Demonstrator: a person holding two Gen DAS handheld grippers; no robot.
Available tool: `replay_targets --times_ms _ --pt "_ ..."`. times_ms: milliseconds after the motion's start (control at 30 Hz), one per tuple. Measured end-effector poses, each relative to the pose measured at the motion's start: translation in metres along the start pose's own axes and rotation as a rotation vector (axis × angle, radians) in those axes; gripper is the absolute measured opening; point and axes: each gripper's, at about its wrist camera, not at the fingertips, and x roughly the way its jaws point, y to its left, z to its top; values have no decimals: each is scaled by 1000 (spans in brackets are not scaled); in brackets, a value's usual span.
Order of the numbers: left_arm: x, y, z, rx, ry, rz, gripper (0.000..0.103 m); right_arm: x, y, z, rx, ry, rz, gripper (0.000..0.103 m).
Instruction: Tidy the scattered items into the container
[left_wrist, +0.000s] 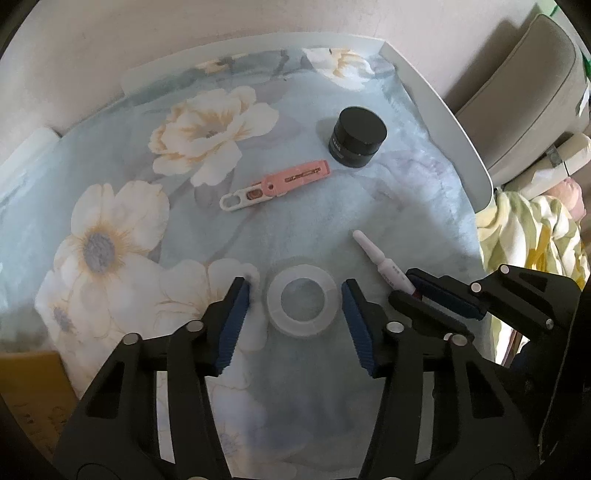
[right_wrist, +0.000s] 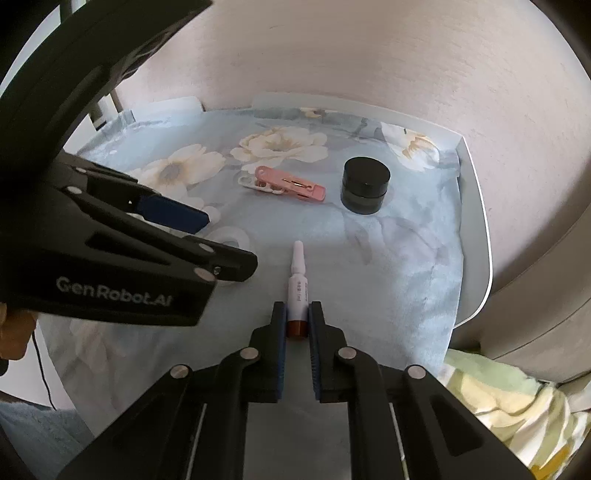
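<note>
The small white vial (right_wrist: 297, 284) with a dark red base lies on the flowered cloth (right_wrist: 388, 258), its long axis running straight away from the right gripper (right_wrist: 297, 325), tip pointing off. That gripper is clamped on the vial's base end. Just left of it, the clear tape roll (left_wrist: 302, 301) lies flat between the pads of the left gripper (left_wrist: 297, 314), which stand apart and do not touch it. Farther off lie a pink clip (left_wrist: 280, 182) and a black jar (left_wrist: 356, 137). No container is clearly in view.
</note>
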Motion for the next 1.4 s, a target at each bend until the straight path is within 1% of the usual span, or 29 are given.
replay_targets --times_ms 33,67,100,133,167,233,333,367,400,467,533,667,767,833,1033,1067,1100,1133,1200,1233,1267,1300,1400 --pt "-3 0 -1 -4 -7 -8 40 -1 -1 0 5 -4 -1 10" --pt "-6 1 -1 -7 -11 -14 37 -2 -1 0 9 -6 3 10" --pt "-9 1 -2 -11 -13 -29 22 -4 -2 0 16 -9 8 10" --pt "-10 2 -2 -17 -6 -56 14 -5 -3 1 19 -10 10 10" --pt "-10 2 -3 -26 6 -77 10 -6 -3 2 21 -8 11 11" --pt "-10 1 -5 -26 13 -74 10 -7 -3 3 21 -5 7 11" --pt "-3 3 6 -12 36 -71 10 -7 -2 3 23 -2 9 11" --pt "-1 3 7 -15 43 -69 13 -7 -3 3 22 1 9 11" --pt "-2 3 6 -21 43 -61 17 -6 -3 2 23 4 9 11" --pt "3 2 12 -17 37 -32 23 -5 -3 2 24 8 10 11" --pt "2 2 12 -15 32 -32 23 -4 -3 2 23 11 12 10" --pt "7 6 12 -26 49 -68 23 -3 -3 0 23 15 14 10" --pt "0 8 13 -46 31 -58 23 -3 -2 0 12 19 11 10" --pt "-5 9 14 -47 15 -43 26 -3 -2 0 6 20 11 11" --pt "-6 8 10 -34 33 -28 29 -2 -1 -1 8 22 12 11" --pt "-8 10 5 -30 33 -24 32 -2 -1 -1 7 22 12 11" --pt "0 5 12 -27 30 -19 35 -2 -1 -1 6 22 13 11" --pt "16 -3 26 -26 27 -14 36 -3 -1 -1 6 22 13 11" --pt "18 -7 27 -18 23 -9 47 -2 -1 -1 5 24 16 10" --pt "19 -9 27 -13 17 1 51 -2 -1 -1 4 25 15 10" --pt "17 -10 27 -7 9 15 58 -3 -1 -2 4 25 15 10" --pt "14 -9 26 -3 0 24 60 -3 -1 -3 6 25 14 10" --pt "11 -4 24 -17 -8 11 63 -3 -1 -3 8 26 16 10"
